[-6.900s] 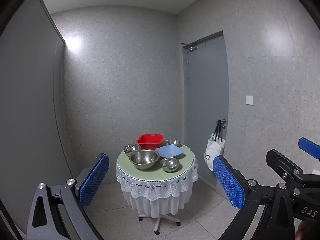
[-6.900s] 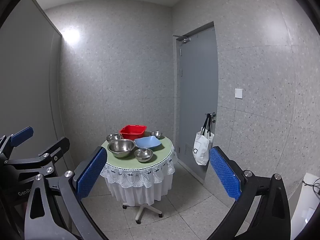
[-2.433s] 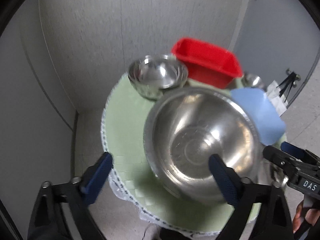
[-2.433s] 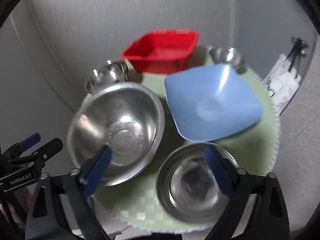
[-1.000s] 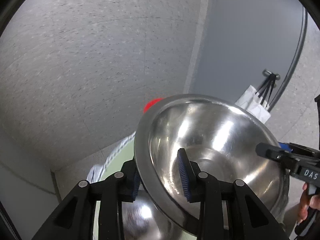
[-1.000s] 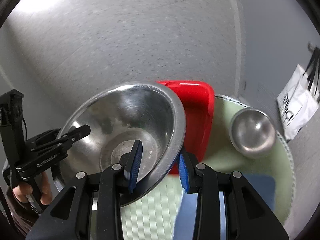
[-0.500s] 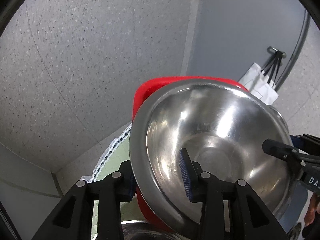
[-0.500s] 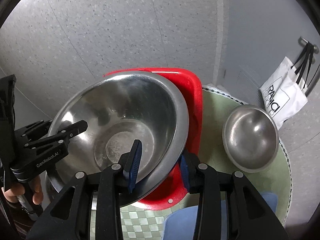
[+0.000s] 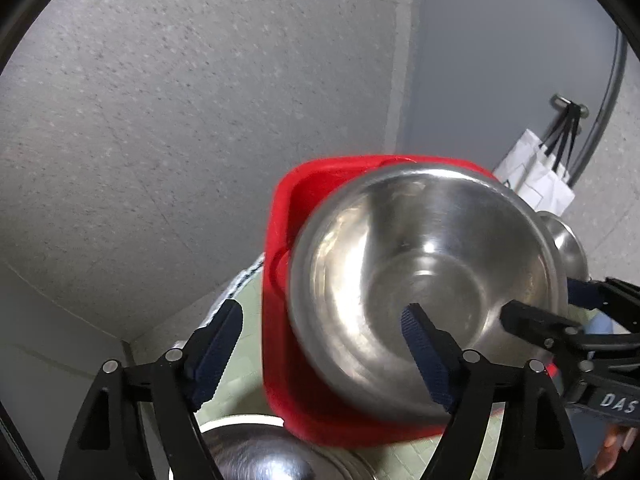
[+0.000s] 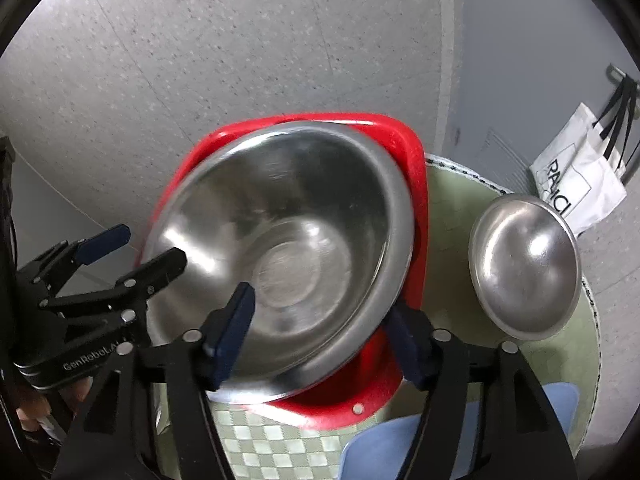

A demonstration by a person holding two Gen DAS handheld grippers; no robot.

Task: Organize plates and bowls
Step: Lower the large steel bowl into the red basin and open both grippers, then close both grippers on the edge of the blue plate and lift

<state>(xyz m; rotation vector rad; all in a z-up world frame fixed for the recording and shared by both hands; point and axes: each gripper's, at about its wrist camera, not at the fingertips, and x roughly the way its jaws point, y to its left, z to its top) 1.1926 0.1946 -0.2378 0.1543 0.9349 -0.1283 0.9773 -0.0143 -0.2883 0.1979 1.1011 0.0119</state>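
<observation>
A large steel bowl [image 9: 424, 280] [image 10: 288, 248] sits tilted inside the red plastic basin [image 9: 280, 216] [image 10: 416, 168] at the back of the round table. My left gripper [image 9: 324, 332] is open, its jaws spread on either side of the bowl's near rim. My right gripper [image 10: 320, 320] is open too, its fingers straddling the bowl's rim without clamping it. Each gripper shows in the other's view, at the bowl's far side.
A small steel bowl [image 10: 524, 264] stands right of the basin. A blue plate [image 10: 452, 444] lies at the front right. Another steel bowl [image 9: 260, 456] sits in front of the basin. The table's green checked mat [image 10: 280, 440] ends near the wall. A white bag [image 10: 576, 184] hangs on the door.
Both grippers lowered the large bowl into the red basin, then opened and let go of its rim. The bowl now rests in the basin.
</observation>
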